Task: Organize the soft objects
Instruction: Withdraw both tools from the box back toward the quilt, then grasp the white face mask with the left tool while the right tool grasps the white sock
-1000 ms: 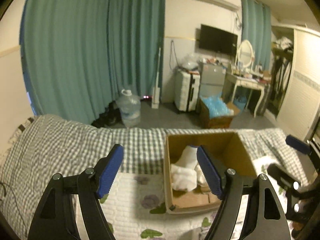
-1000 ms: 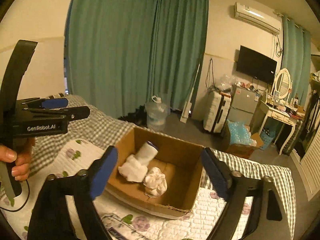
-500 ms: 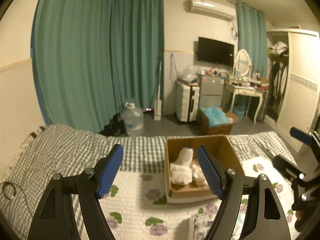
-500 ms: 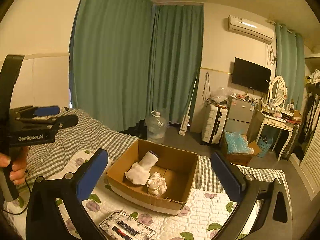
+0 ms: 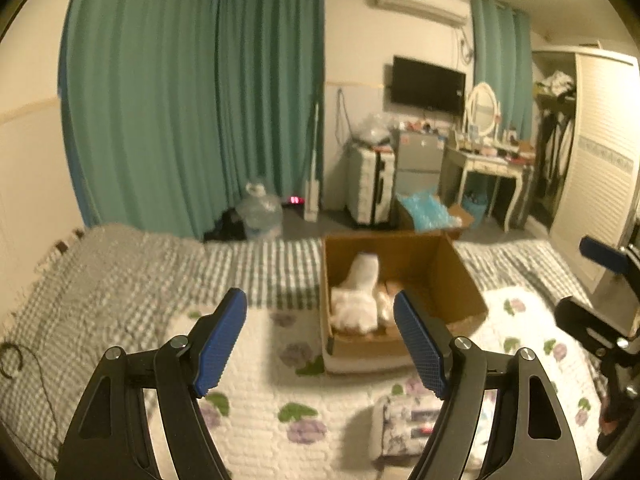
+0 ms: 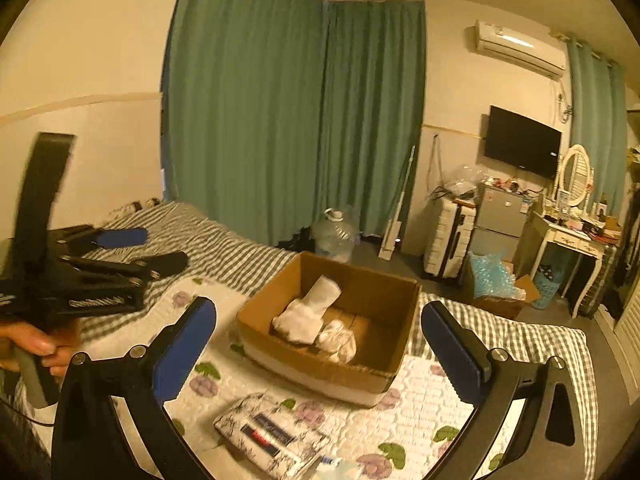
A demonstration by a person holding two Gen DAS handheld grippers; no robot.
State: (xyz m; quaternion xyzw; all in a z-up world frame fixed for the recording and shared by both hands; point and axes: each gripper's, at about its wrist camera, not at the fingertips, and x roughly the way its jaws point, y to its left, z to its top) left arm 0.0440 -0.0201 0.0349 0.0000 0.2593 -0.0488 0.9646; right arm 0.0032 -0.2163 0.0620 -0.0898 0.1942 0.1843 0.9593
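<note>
An open cardboard box (image 5: pixel 460 280) (image 6: pixel 256 312) stands on the bed. It holds a white rolled cloth (image 5: pixel 358 284) (image 6: pixel 308 308) and a cream bunched cloth (image 6: pixel 338 340). A patterned soft packet (image 6: pixel 272 436) (image 5: pixel 408 420) lies on the quilt in front of the box. My left gripper (image 5: pixel 320 344) is open and empty, held above the quilt near the box's left side. My right gripper (image 6: pixel 318 350) is open and empty, held above the packet and facing the box. The left gripper also shows at the left of the right wrist view (image 6: pixel 136 248).
The bed has a white floral quilt (image 6: pixel 420 412) over a grey checked sheet (image 5: pixel 120 276). Beyond the bed stand a water jug (image 6: pixel 336 236), a white suitcase (image 6: pixel 448 236), a floor box with blue wrap (image 6: pixel 492 284) and a dressing table (image 6: pixel 572 244). Green curtains hang behind.
Both grippers have pulled back and up from the box, so it looks smaller and the patterned packet has come into view. Both stay open.
</note>
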